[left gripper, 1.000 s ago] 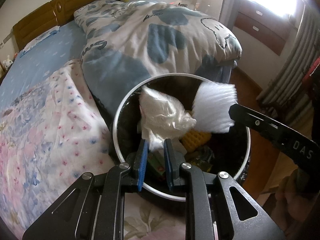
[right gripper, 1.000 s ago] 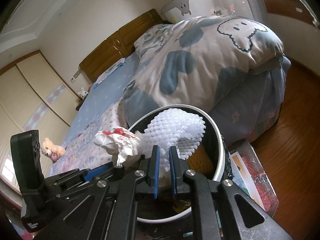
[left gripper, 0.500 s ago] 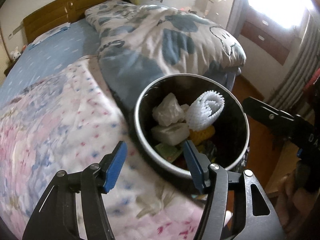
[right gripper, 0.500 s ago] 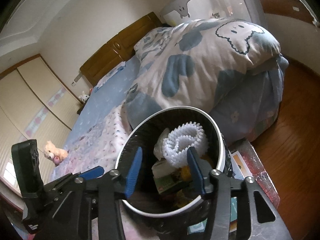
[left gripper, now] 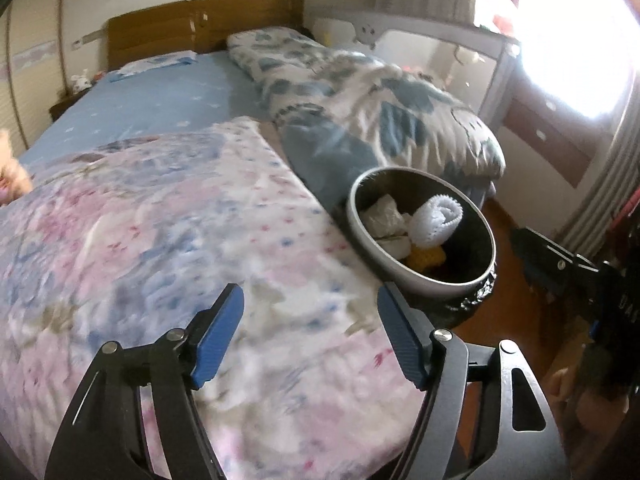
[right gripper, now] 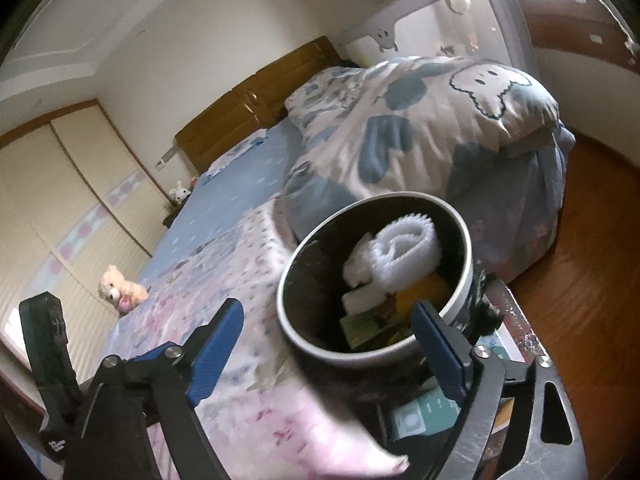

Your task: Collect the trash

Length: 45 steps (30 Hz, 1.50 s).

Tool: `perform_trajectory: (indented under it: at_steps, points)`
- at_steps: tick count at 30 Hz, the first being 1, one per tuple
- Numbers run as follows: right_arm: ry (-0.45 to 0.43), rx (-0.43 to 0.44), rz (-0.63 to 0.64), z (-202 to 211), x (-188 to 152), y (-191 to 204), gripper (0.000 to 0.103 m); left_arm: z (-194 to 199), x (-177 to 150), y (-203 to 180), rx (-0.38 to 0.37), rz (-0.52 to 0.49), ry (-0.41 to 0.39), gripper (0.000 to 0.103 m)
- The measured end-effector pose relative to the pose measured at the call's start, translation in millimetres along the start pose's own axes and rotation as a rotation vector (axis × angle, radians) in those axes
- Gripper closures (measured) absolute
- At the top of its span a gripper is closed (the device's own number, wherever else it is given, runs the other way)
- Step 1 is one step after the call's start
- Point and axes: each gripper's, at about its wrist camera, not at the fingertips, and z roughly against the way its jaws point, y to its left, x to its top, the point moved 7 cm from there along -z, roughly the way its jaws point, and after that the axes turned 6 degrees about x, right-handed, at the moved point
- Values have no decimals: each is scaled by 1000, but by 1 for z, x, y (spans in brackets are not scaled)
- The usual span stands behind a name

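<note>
Beside the floral-quilted bed [left gripper: 168, 240], trash bin [right gripper: 304, 344] holding foam netting [right gripper: 404, 252] and paper, left tool [left gripper: 310, 334] and right tool [right gripper: 326, 348] spread wide, empty, short of it.

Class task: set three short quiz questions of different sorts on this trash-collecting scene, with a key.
1. True or false: the left gripper is clamped on a tissue.
2. Multiple choice: the white foam net lies A) on the floral blanket, B) inside the trash bin, C) in the right gripper.
3. Fill in: the soft toy on the bed, seen by the right wrist, is a ____.

Key: 1 false, both grippers are open and empty; 2 B; 3 teddy bear.
</note>
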Motion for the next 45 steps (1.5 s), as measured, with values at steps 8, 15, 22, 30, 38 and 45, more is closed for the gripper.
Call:
perform_trajectory:
  at_steps: [8, 15, 22, 30, 38, 45]
  points:
    - [-50, 0, 57, 16, -18, 37, 12, 47, -16, 43, 111, 69, -120, 19]
    - [-116, -23, 211, 32, -16, 80, 4, 86, -11, 69, 212, 100, -249, 4]
    - [-274, -18, 429, 59, -3, 129, 0, 122, -7, 91, 319, 112, -416, 0]
    - [-286, -17, 447, 32, -17, 120, 0, 116, -19, 104, 410, 100, -425, 0]
    - [-272, -16, 464, 15, -27, 121, 0, 112, -24, 103, 437, 77, -419, 0]
    - [-249, -8, 473, 7, -33, 125, 0, 110, -24, 104, 441, 75, -415, 0]
